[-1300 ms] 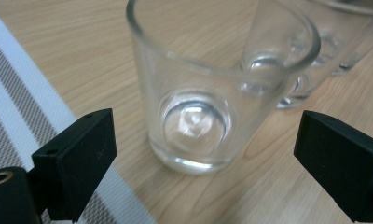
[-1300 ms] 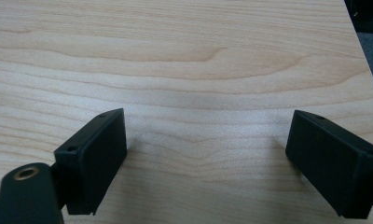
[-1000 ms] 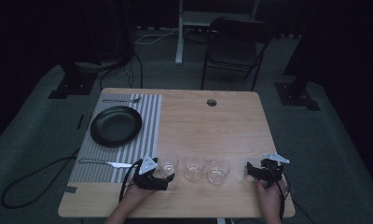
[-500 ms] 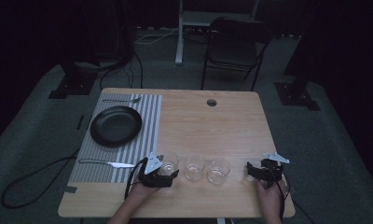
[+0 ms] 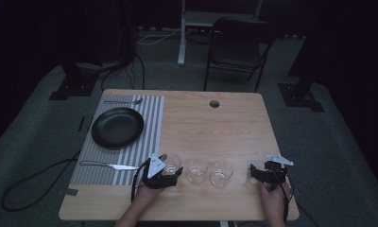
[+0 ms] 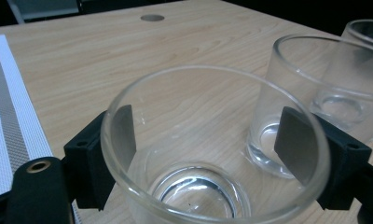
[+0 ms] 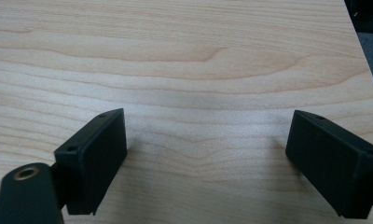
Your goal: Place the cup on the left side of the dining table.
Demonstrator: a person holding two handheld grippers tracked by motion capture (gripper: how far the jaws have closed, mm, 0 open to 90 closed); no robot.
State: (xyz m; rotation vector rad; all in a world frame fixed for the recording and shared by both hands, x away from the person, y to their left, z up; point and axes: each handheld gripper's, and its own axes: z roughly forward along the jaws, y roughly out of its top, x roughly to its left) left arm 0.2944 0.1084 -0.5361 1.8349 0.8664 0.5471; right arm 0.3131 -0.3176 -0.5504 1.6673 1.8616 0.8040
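Three clear empty glasses stand in a row near the table's front edge: a left glass (image 5: 171,162), a middle glass (image 5: 197,169) and a right glass (image 5: 221,172). My left gripper (image 5: 171,169) has its jaws on either side of the left glass (image 6: 212,154), pads against its wall, and the glass rests on the wood. The middle glass (image 6: 315,93) stands just beyond it. My right gripper (image 5: 256,172) lies open on bare wood to the right of the row, with nothing between its fingers (image 7: 98,154).
A striped placemat (image 5: 147,137) at the left carries a black plate (image 5: 117,126), a knife (image 5: 109,165) and a fork (image 5: 123,101). The table (image 5: 215,127) has a cable hole (image 5: 214,103). A chair (image 5: 239,42) stands behind.
My left gripper has slid a little to the right, up to the left glass. The right gripper has stayed put.
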